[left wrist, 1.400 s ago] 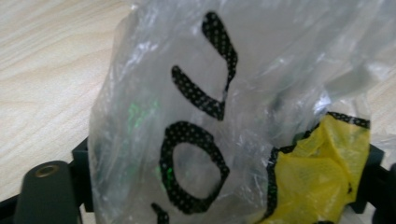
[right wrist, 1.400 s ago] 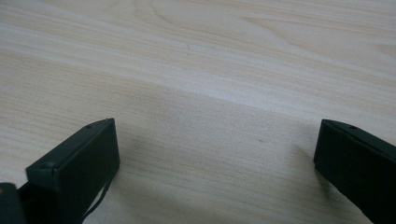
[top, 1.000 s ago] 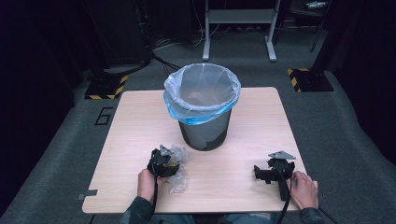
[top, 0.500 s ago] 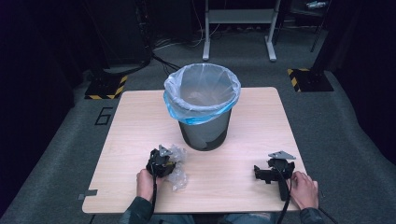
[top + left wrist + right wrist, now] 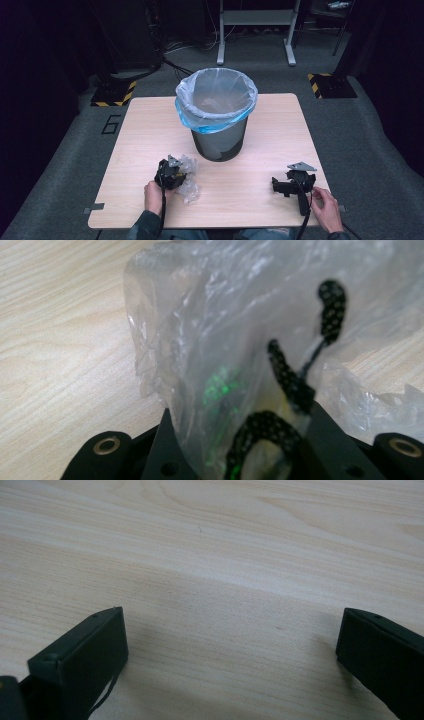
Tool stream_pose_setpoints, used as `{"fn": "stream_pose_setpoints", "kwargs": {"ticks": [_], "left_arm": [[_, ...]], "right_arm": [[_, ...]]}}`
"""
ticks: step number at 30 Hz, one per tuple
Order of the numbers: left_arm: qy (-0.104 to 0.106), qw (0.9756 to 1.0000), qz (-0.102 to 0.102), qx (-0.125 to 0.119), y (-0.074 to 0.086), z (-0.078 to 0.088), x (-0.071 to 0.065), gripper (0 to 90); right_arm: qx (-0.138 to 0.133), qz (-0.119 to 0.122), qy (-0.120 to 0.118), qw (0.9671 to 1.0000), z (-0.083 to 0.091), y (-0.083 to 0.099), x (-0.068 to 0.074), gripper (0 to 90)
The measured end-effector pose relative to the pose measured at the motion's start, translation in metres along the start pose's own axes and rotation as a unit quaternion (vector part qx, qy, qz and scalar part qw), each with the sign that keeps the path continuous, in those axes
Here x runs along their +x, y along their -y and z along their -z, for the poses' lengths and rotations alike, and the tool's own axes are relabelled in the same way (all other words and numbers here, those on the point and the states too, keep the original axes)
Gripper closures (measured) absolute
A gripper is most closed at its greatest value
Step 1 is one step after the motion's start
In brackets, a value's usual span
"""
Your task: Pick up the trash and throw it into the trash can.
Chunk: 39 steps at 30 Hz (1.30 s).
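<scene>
Worktop [image 5: 150, 135], lined bin [image 5: 216, 112] mid-worktop. Your left gripper [image 5: 172, 172], near-left of bin, pinches crumpled clear plastic [image 5: 235, 330]. Right gripper [image 5: 232, 650], near-right, jaws spread, empty. Risk: thin film slipping free if you lift fast.

Bag's [image 5: 260, 330] contents blurred, unidentifiable

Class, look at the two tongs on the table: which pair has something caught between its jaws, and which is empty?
The left tongs grip crumpled clear plastic wrap between their jaws. The right tongs stand wide open over bare table.
</scene>
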<state>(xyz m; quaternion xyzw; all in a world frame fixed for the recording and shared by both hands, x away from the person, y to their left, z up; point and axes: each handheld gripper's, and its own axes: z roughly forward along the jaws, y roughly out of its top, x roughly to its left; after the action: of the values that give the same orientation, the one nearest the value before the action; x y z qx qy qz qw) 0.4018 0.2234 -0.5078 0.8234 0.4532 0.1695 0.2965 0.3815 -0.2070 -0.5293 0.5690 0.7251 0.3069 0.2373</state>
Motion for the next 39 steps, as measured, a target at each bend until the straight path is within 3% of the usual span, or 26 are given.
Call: {"fn": "stream_pose_setpoints", "kwargs": {"ticks": [7, 14, 39], "left_arm": [[-0.002, 1.0, -0.001, -0.006, 0.0, 0.004, 0.002, 77.7], [-0.003, 0.9999, -0.004, -0.015, -0.003, 0.013, 0.002, 77.6], [-0.003, 0.9997, -0.01, -0.022, -0.01, 0.023, 0.004, 77.7]], "right_arm": [[0.0, 0.0, 0.0, 1.0, 0.0, 0.0, 0.0, 0.0], [-0.003, -0.014, 0.016, 0.9998, 0.001, 0.001, 0.003, 0.0], [-0.001, -0.017, 0.016, 0.9997, 0.001, 0.001, 0.004, 0.0]]}}
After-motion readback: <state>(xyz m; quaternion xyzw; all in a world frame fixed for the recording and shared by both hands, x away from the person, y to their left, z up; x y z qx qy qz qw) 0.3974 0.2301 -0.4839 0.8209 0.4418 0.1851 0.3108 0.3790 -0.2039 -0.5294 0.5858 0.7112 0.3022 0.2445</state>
